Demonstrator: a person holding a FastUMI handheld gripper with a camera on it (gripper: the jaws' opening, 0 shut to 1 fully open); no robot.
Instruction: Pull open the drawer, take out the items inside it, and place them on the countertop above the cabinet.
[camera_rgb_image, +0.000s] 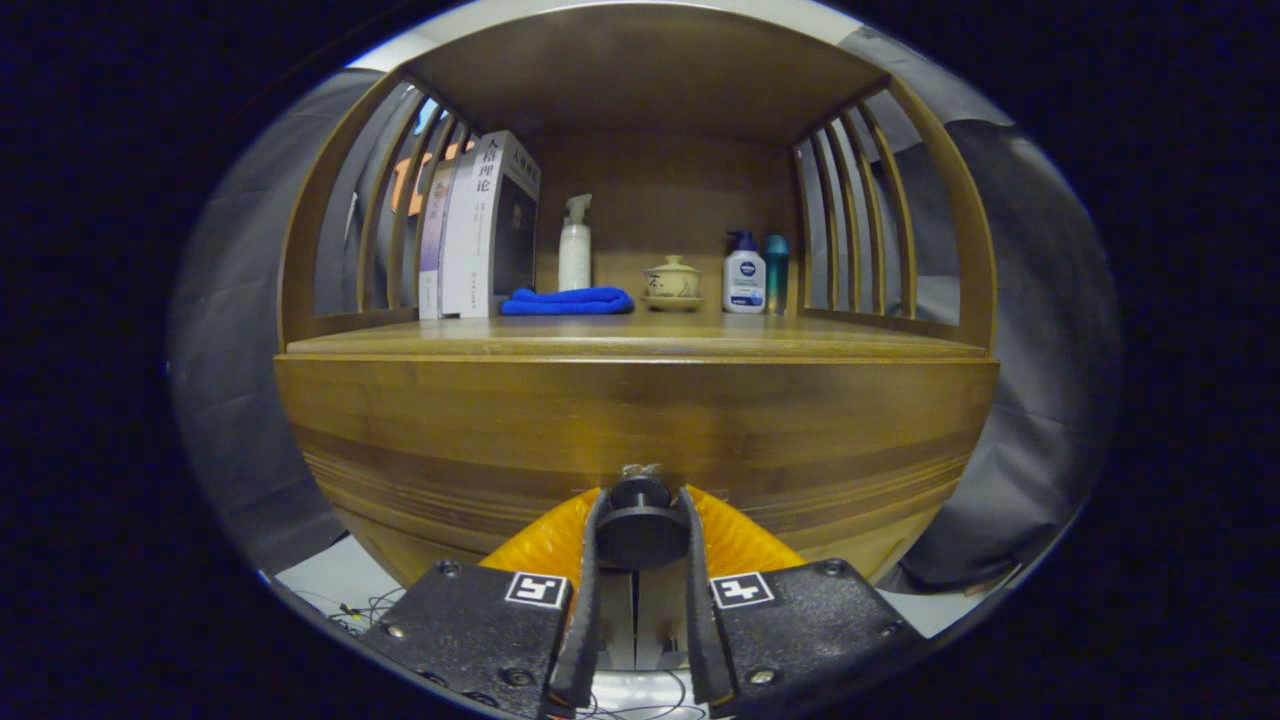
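A: What's the biggest thing ahead?
B: A wooden cabinet (640, 420), its drawer front (480, 440) shut, flush under the worktop (640, 340). Slatted sides rise on both flanks, with a roof over the shelf space.

A: What stands on the worktop?
B: At the left, upright books (480, 230). Next to them a folded blue cloth (567, 301), with a white spray bottle (574, 245) behind it. Further right sit a small lidded cup (672, 281) on a saucer, a white pump bottle (744, 274) and a teal bottle (777, 261) just beside it.

A: And the gripper (640, 525)?
B: Its jaws are drawn in narrow, both fingers pressing the sides of the dark round drawer knob (640, 520), low on the drawer front.

A: The items inside?
B: Hidden; the drawer is closed.
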